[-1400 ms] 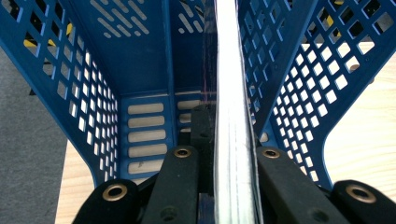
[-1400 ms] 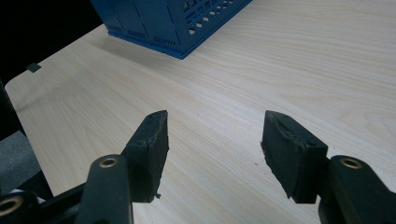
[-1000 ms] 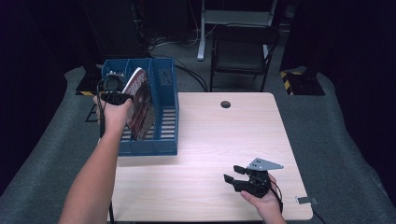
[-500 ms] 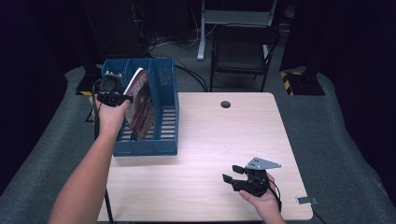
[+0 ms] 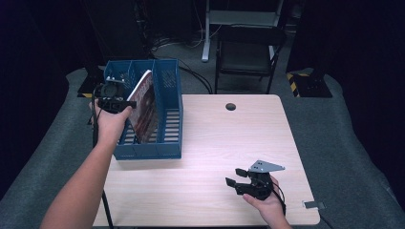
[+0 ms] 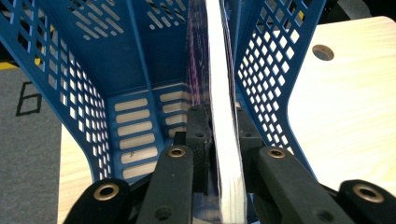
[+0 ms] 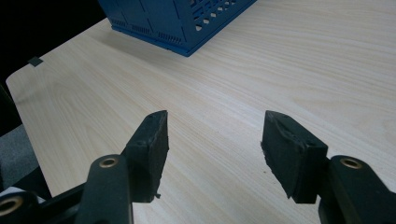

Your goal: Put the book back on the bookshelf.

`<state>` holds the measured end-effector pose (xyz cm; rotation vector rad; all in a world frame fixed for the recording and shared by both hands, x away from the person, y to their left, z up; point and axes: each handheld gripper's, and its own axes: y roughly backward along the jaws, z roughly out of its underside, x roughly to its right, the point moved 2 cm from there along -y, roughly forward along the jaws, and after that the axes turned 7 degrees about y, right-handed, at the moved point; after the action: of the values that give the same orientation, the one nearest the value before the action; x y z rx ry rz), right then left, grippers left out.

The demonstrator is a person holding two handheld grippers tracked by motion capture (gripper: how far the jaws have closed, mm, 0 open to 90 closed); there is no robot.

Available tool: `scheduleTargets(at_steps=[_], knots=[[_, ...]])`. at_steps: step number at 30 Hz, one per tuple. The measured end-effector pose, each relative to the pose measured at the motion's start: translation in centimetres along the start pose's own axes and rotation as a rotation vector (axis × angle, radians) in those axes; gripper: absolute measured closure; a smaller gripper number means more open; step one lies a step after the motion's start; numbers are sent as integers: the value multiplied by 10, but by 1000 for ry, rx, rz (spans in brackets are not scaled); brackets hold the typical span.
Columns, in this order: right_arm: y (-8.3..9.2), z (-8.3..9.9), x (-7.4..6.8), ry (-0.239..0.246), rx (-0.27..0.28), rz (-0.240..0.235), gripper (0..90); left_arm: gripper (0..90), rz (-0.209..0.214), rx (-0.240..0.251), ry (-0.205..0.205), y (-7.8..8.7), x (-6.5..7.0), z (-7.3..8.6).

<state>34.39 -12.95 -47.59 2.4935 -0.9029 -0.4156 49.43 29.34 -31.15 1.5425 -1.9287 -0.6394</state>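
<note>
A blue slotted file rack (image 5: 165,143) stands at the table's left edge. A book (image 5: 143,102) with a reddish cover leans upright in its middle slot. My left gripper (image 5: 114,98) is shut on the book's near edge; in the left gripper view both black pads (image 6: 198,128) press the white page block (image 6: 224,116) between the rack's perforated walls (image 6: 266,70). My right gripper (image 5: 237,179) rests low over the table near the front right, open. In the right gripper view its jaws (image 7: 212,140) stand wide apart over bare wood, with the rack's corner (image 7: 187,18) farther off.
The light wooden table (image 5: 215,143) has a cable hole (image 5: 231,106) near its far edge. A black chair (image 5: 248,43) and a desk frame stand behind the table. Grey carpet surrounds it, and a small tag (image 5: 313,205) lies at the front right corner.
My left hand and forearm have shifted a little to the left, the book still gripped in the rack. The right gripper has stayed where it was.
</note>
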Motion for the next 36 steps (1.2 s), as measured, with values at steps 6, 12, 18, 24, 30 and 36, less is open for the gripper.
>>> scheduleTargets(at_steps=[6,12,18,24,30,36], knots=[[0,0,0,2,-1,0,412,820,-3,6,0,1,0,1],[1,0,0,-3,-3,0,411,836,-9,11,9,2,-3,2],[1,0,0,-1,-2,1,411,839,-11,18,17,2,-6,1],[0,0,0,1,-2,0,411,840,-12,15,26,2,-10,1],[0,0,0,2,-3,0,411,841,-19,15,33,2,-15,-1],[0,0,0,-11,-2,1,412,843,-11,12,38,5,-16,-8]])
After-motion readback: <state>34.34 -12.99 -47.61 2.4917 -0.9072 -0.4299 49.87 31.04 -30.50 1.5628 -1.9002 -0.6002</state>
